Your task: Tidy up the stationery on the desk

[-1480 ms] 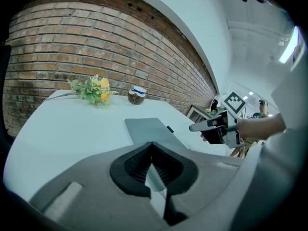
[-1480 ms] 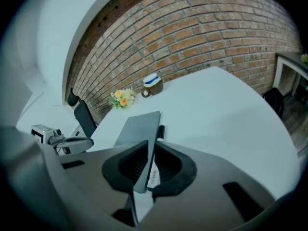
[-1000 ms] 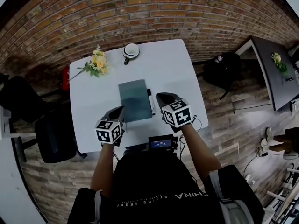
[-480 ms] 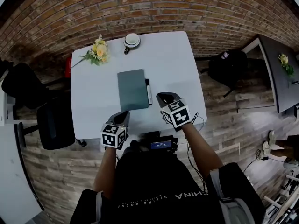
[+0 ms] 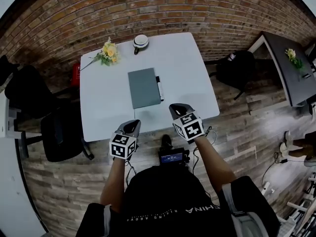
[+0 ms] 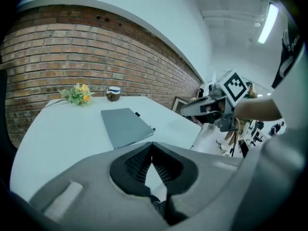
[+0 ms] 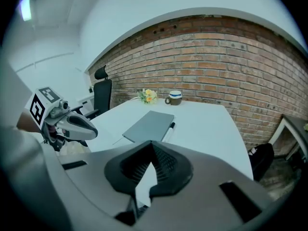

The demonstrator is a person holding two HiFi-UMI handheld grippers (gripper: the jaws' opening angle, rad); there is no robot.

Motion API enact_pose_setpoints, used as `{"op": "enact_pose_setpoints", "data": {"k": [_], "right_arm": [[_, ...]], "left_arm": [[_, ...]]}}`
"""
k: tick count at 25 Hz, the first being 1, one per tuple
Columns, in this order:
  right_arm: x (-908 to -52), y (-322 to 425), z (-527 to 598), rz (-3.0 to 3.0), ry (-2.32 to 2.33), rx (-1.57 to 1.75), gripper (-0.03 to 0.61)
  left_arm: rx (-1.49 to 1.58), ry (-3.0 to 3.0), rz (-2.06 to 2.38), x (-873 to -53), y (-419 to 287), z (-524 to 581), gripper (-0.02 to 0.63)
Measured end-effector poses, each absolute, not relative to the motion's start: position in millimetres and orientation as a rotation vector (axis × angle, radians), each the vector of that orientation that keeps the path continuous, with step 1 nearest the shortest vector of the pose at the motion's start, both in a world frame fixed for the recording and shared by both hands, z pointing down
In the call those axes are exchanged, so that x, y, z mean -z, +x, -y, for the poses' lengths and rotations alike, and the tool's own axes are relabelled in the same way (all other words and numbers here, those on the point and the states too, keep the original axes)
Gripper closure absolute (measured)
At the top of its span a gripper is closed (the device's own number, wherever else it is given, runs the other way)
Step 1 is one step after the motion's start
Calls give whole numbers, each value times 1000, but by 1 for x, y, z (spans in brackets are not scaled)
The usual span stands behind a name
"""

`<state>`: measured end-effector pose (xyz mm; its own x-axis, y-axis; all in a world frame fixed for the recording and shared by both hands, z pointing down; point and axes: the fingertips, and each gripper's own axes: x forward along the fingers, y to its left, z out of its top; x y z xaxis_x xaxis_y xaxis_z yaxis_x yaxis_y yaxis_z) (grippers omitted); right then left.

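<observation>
A grey closed notebook (image 5: 143,88) lies in the middle of the white desk (image 5: 106,107), with a black-and-white pen (image 5: 159,88) along its right side. The left gripper view shows the notebook (image 6: 126,126) and pen (image 6: 144,121) ahead; the right gripper view shows the same notebook (image 7: 149,125) and pen (image 7: 168,129). My left gripper (image 5: 134,124) hovers at the desk's near edge, shut and empty. My right gripper (image 5: 177,106) sits over the near right edge, also shut with nothing in it. Both are well short of the notebook.
Yellow flowers (image 5: 108,52) and a cup on a saucer (image 5: 140,41) stand at the desk's far edge by the brick wall. A black chair (image 5: 59,132) is at the left, a black backpack (image 5: 236,68) on the floor at the right, a dark table (image 5: 289,68) beyond.
Both grippers have drawn back from beside the notebook to the desk's near edge. The notebook and pen have not moved on the desk.
</observation>
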<state>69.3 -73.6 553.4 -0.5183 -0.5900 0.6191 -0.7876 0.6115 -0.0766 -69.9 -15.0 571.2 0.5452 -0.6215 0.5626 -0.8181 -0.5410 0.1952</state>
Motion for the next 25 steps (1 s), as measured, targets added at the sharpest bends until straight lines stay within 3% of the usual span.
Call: {"op": "enact_pose_setpoints", "data": {"k": [12,25], "right_arm": [[-525,26,-47,2336,1172,-327,569],[-521,28,-119,2337,1268,-291,569]], "left_arm": [[-492,2411,1239,-560,-107,-106,601],[-488,2457,1311,-553,-117,-168,603]]}}
